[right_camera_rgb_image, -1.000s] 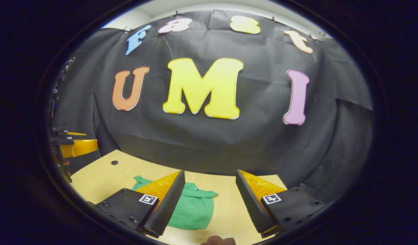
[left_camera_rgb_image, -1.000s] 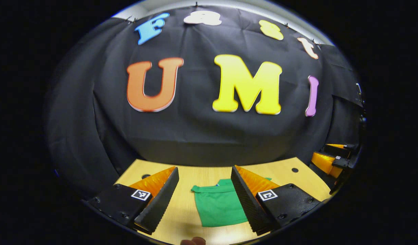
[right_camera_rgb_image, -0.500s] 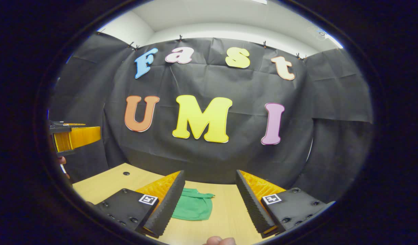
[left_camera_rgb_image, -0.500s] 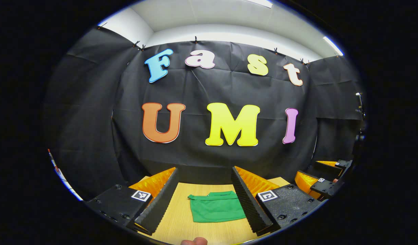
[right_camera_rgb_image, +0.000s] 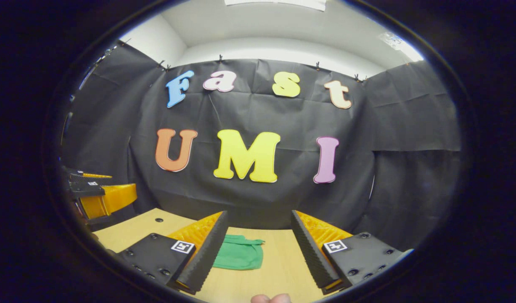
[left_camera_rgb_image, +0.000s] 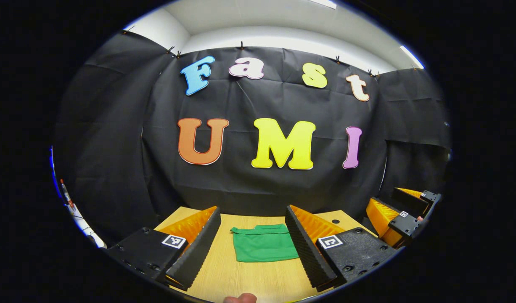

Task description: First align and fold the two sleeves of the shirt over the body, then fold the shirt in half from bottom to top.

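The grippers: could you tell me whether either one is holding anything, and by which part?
Nothing is held. The left gripper and right gripper are both open, and the folded shirt lies free on the table.

Both gripper views low above the table [left_camera_rgb_image: 241, 282], facing the booth wall, sharing the green shirt [left_camera_rgb_image: 264, 249].

Recording booth: black cloth wall [left_camera_rgb_image: 258, 185]; wooden table [left_camera_rgb_image: 249, 277]; white ceiling [right_camera_rgb_image: 279, 25].
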`<action>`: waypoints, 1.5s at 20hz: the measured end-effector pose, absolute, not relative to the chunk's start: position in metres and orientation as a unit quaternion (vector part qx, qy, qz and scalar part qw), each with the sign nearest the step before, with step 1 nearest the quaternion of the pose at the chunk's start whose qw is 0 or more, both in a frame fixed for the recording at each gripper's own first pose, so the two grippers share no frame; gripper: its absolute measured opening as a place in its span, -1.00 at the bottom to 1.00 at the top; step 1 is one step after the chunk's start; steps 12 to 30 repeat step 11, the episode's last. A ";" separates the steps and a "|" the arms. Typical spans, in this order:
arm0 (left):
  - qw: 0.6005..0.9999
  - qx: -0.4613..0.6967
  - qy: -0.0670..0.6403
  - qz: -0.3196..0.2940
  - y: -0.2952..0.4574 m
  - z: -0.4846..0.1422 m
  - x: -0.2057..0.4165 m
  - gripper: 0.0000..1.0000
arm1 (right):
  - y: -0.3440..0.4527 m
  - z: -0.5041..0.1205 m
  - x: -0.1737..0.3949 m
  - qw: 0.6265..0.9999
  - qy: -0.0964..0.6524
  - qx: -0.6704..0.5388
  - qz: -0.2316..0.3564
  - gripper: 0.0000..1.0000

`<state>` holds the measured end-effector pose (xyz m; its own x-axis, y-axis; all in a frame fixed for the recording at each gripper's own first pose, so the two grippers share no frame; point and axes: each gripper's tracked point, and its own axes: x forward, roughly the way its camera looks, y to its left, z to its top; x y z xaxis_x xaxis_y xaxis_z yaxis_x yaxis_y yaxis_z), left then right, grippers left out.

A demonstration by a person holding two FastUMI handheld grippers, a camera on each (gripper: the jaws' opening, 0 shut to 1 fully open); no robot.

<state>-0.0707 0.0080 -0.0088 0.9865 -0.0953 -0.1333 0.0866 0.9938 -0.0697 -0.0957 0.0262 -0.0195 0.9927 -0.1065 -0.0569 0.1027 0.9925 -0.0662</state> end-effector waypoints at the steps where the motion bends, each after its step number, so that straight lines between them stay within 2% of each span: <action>1: 0.996 -0.032 0.069 -0.045 0.009 -0.009 -0.071 0.96 | 0.025 -0.019 -0.095 0.998 0.031 -0.031 -0.053 0.87; 30: 0.998 -0.030 0.050 -0.037 0.019 0.004 -0.068 0.96 | 0.026 -0.014 -0.087 0.998 0.034 -0.007 -0.059 0.90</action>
